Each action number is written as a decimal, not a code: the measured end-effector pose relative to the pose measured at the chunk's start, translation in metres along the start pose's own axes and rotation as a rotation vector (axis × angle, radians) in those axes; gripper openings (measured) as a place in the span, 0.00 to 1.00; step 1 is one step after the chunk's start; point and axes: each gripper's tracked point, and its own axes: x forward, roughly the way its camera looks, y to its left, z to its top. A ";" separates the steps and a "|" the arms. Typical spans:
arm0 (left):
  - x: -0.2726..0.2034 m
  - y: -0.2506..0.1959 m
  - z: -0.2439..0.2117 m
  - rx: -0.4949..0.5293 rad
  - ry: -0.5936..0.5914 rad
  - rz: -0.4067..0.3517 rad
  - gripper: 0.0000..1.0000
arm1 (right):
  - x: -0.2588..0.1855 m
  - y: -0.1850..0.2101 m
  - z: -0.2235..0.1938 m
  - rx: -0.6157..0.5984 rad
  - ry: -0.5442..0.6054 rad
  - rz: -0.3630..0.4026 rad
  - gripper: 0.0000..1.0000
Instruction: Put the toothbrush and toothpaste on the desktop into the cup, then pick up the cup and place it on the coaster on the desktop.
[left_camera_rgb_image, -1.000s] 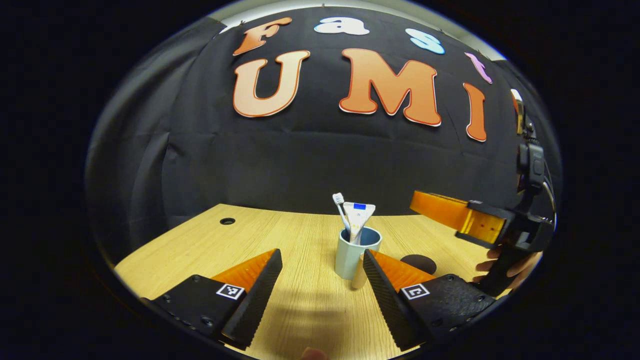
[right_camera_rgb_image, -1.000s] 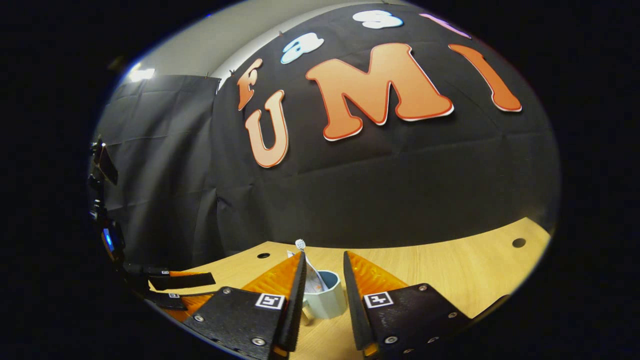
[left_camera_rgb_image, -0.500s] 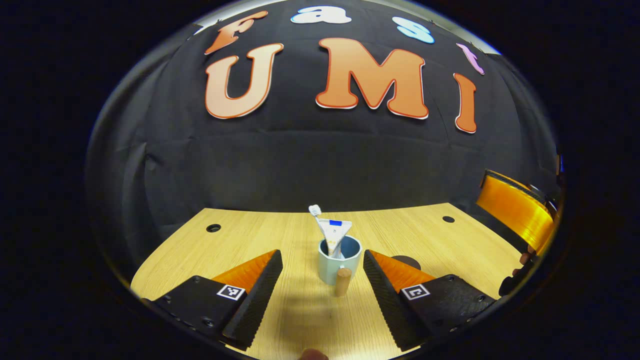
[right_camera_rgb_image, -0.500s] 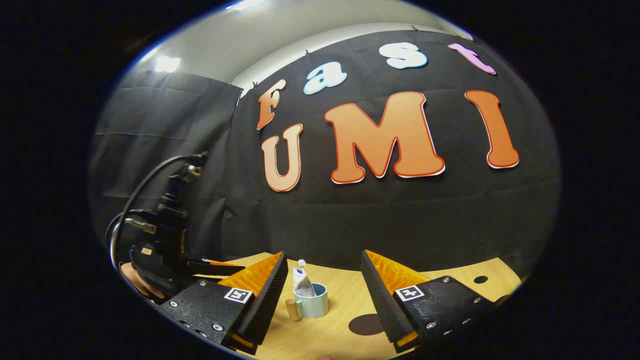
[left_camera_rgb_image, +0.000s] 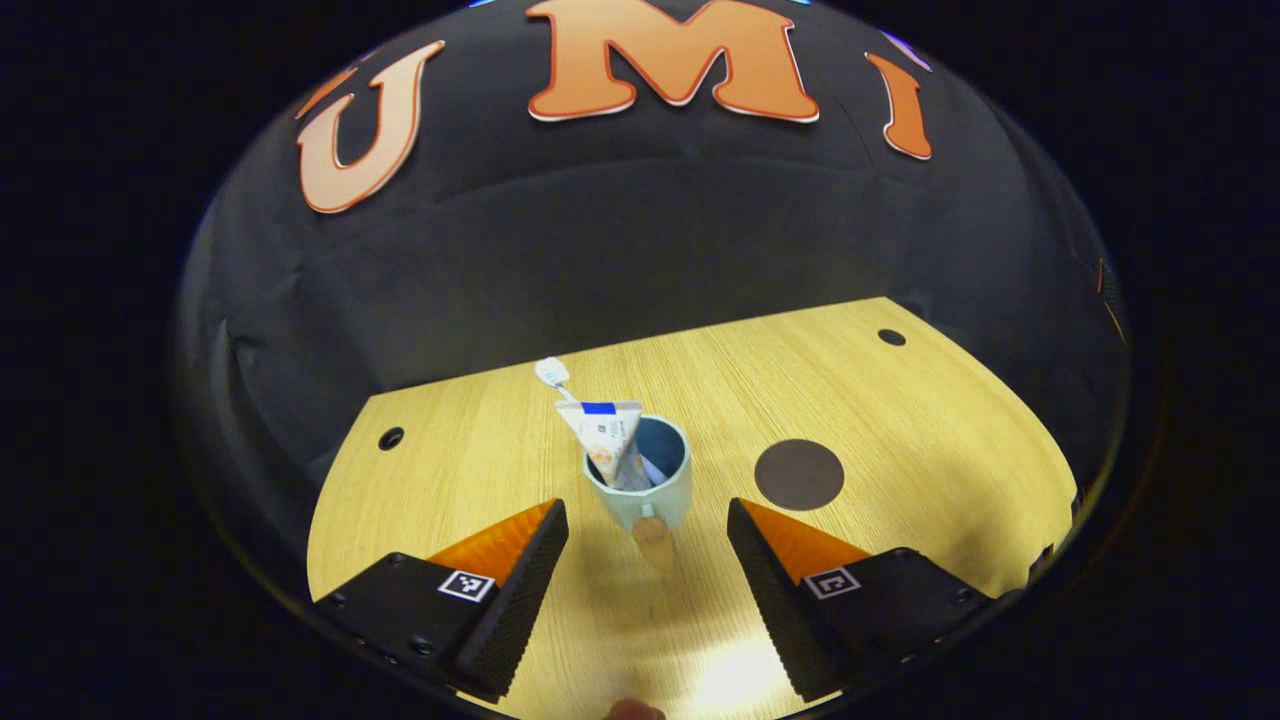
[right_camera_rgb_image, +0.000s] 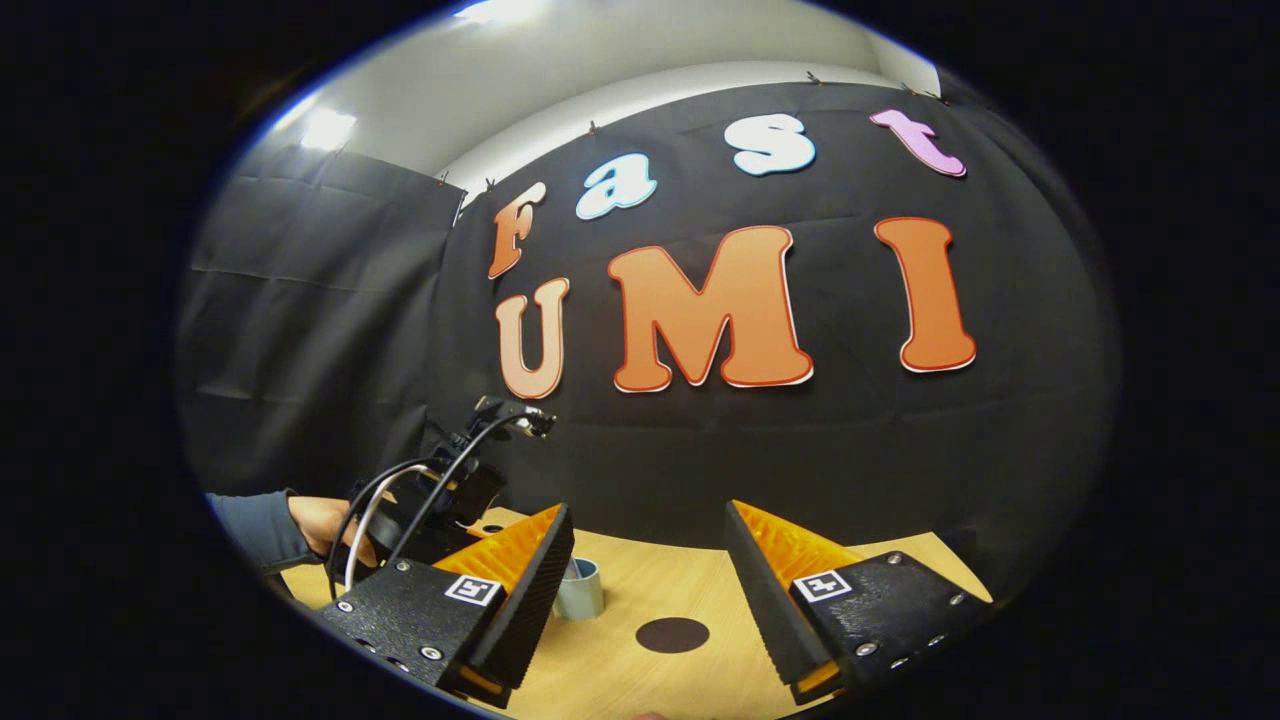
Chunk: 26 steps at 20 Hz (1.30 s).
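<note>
Pale-blue ceramic cup (left_camera_rgb_image: 640, 480) with the white toothbrush (left_camera_rgb_image: 553, 374) and toothpaste tube (left_camera_rgb_image: 606, 437) inside is now sitting between your spread left gripper (left_camera_rgb_image: 648, 560) fingers; you're rising over it. Right gripper (right_camera_rgb_image: 648, 590), fingers apart, is backing off. Dark round coaster (left_camera_rgb_image: 799, 474) is lying near, bare wooden desktop (left_camera_rgb_image: 940, 420) between; the far edge is well apart.

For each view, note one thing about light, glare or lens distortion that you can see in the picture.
Left gripper view: a bright glare patch on the desktop near the bottom edge, and its far edge bows from the fisheye. Right gripper view: a ceiling light blooms at upper left, while the cup sits dim beside the right gripper.
</note>
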 end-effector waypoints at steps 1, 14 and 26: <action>0.010 -0.004 -0.005 -0.003 0.035 -0.011 0.96 | -0.004 -0.005 0.001 0.008 0.003 -0.003 0.90; 0.062 -0.002 -0.036 0.116 0.380 -0.001 0.93 | -0.029 -0.025 -0.031 -0.006 0.101 -0.018 0.94; 0.062 -0.006 -0.022 0.057 0.374 -0.010 0.21 | -0.036 -0.038 -0.042 0.049 0.112 -0.037 0.96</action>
